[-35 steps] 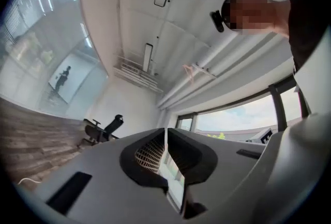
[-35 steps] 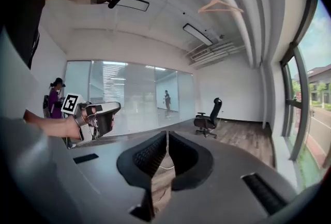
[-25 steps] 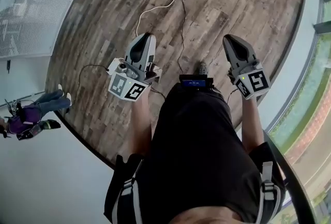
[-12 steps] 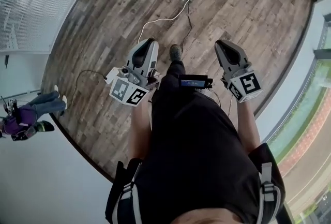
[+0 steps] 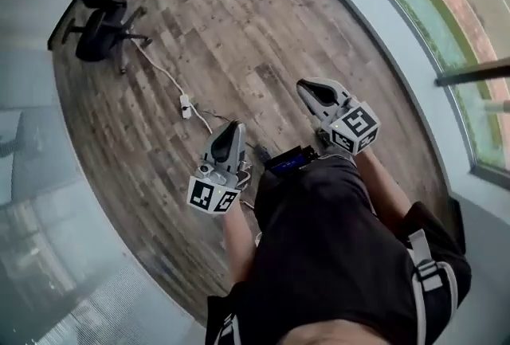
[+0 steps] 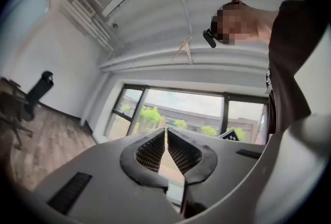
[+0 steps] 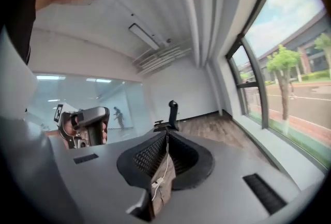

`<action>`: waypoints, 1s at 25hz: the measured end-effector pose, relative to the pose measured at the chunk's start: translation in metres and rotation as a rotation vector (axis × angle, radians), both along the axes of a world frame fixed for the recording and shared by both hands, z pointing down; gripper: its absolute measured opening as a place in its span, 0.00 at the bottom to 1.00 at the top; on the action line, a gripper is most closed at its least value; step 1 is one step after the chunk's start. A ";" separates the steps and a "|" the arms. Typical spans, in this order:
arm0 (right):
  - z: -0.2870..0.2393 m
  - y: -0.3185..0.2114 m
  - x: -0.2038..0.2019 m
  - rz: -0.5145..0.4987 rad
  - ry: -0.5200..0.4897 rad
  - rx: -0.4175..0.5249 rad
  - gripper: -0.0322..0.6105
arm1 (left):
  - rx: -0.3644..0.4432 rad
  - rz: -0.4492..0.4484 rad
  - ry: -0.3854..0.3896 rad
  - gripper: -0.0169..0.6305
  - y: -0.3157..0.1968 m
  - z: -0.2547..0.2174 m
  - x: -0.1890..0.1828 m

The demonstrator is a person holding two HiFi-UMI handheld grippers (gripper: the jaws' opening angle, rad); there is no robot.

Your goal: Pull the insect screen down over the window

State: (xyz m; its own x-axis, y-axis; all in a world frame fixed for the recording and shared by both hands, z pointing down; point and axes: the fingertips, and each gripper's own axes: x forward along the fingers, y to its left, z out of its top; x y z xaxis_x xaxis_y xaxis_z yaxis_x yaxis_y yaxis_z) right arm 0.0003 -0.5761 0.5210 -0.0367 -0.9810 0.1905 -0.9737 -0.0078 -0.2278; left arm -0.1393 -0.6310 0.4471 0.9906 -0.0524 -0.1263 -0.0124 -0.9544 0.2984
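Observation:
Both grippers are held low in front of the person's waist, over the wood floor. My left gripper [image 5: 229, 130] is shut and holds nothing; its jaws meet tip to tip in the left gripper view [image 6: 165, 131]. My right gripper [image 5: 307, 87] is also shut and empty, as the right gripper view [image 7: 166, 137] shows. The window [image 6: 181, 114], with dark frames, trees and a building outside, lies ahead of the left gripper. It runs along the right of the right gripper view [image 7: 279, 78] and across the top right of the head view [image 5: 454, 9]. I cannot make out an insect screen.
A black office chair [image 5: 97, 21] stands at the far left of the floor, and also shows in the right gripper view [image 7: 170, 113]. A white cable with a power strip [image 5: 185, 105] trails over the planks. A light sill [image 5: 374, 33] edges the floor below the glass.
The head view has swung round: the window now lies at the top right, and the chair has come into view. The figure in purple at the left is gone. Both grippers stay shut.

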 end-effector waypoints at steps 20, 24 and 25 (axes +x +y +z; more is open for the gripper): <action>-0.032 0.686 -0.059 1.614 -0.045 0.297 0.07 | -0.046 1.520 -0.005 0.06 0.552 -0.026 0.139; -0.039 0.723 -0.100 1.778 -0.016 0.363 0.06 | -0.070 1.673 0.010 0.06 0.609 -0.035 0.142; -0.039 0.726 -0.113 1.813 -0.008 0.362 0.06 | -0.082 1.709 0.014 0.06 0.620 -0.034 0.139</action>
State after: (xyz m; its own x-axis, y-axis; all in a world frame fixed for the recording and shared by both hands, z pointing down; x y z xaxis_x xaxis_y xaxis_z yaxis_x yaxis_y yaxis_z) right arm -0.1126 0.1496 0.4817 0.9802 0.1980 -0.0069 0.1727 -0.8708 -0.4603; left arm -0.0007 -0.0105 0.4129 -0.0780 0.9794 -0.1862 0.9321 0.1379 0.3348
